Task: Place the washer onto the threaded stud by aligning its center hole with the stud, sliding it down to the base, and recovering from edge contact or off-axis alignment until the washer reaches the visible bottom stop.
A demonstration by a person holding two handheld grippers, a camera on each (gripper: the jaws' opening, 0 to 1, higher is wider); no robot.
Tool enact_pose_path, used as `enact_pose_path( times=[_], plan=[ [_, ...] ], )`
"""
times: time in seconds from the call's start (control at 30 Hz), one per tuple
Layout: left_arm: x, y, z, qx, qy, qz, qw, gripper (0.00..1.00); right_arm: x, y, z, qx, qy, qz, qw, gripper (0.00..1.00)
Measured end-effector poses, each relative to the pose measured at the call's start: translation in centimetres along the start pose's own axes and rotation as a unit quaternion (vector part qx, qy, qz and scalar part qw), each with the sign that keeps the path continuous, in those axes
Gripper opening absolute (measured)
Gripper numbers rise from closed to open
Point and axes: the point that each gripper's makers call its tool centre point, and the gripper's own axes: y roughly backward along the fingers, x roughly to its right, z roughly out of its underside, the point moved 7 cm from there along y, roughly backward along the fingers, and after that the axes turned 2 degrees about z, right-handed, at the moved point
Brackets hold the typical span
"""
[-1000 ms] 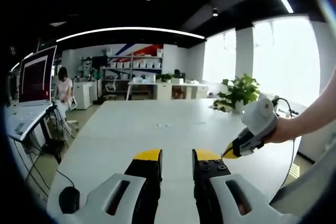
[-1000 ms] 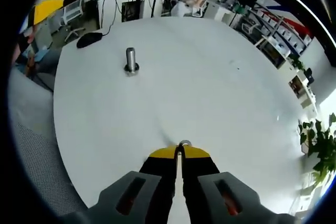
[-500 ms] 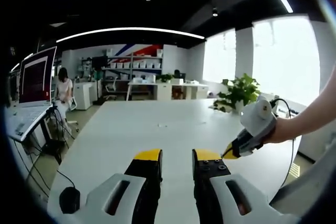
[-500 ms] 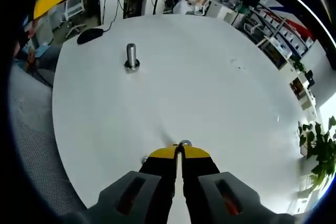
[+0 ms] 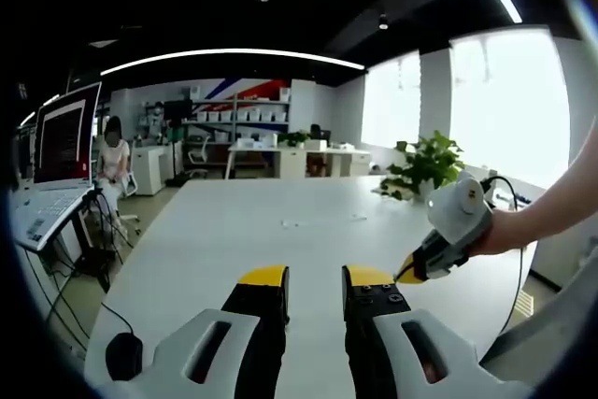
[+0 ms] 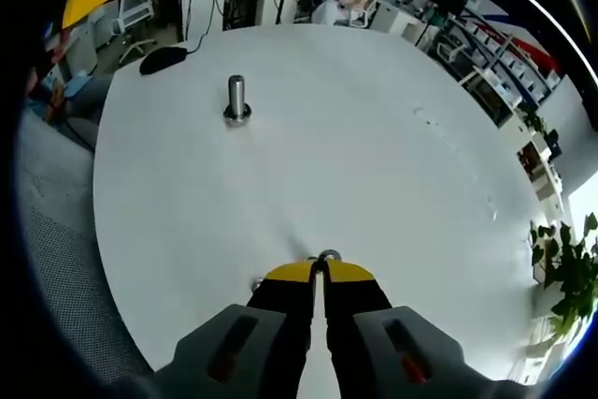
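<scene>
An open-plan office surrounds a large white table [image 6: 392,184], its top bare and matte, the room's biggest piece. In the left gripper view, bright windows [image 5: 509,91] stand at 2 o'clock, storage shelves [image 5: 238,114] with a red-and-blue wall stripe at 12 o'clock, a potted plant [image 5: 425,165] at 3 o'clock. A monitor [image 5: 65,133] on a side desk sits at 9 o'clock, with a seated person [image 5: 114,161] just past it. A dark mouse [image 5: 122,355] lies at 7 o'clock on the table edge.

The left gripper [image 5: 313,276] holds nothing, its jaws parted by a narrow gap. The right gripper [image 6: 319,266] is closed on the washer [image 6: 328,255], whose rim peeks above the yellow tips. The threaded stud [image 6: 236,100] stands upright at 11 o'clock in the right gripper view, well apart from the washer.
</scene>
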Motion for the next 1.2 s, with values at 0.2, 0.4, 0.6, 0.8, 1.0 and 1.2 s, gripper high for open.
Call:
enact_pose_path(
  times=[0.2, 0.4, 0.6, 0.8, 1.0, 1.2],
  plan=[
    [-0.05, -0.03, 0.02, 0.000, 0.001, 0.000, 1.0000, 0.21, 0.06, -0.07, 0.05, -0.003, -0.001, 0.000, 1.0000, 0.07],
    [-0.07, -0.05, 0.01, 0.000, 0.002, 0.000, 1.0000, 0.21, 0.05, -0.09, -0.01, -0.001, 0.000, -0.001, 1.0000, 0.07],
    [-0.10, -0.05, 0.02, 0.000, 0.003, 0.000, 1.0000, 0.21, 0.16, -0.14, -0.19, -0.001, 0.005, 0.000, 1.0000, 0.07],
    [-0.10, -0.01, 0.05, -0.001, 0.004, -0.001, 1.0000, 0.21, 0.21, -0.29, -0.39, 0.000, 0.008, -0.002, 1.0000, 0.08],
    [-0.06, -0.03, 0.06, -0.001, 0.004, 0.000, 1.0000, 0.21, 0.22, -0.38, -0.57, 0.002, 0.014, -0.005, 0.9999, 0.09],
    [-0.08, -0.09, 0.12, -0.003, 0.005, 0.000, 1.0000, 0.21, 0.46, -0.36, -0.56, 0.006, 0.010, -0.007, 0.9999, 0.10]
  ],
)
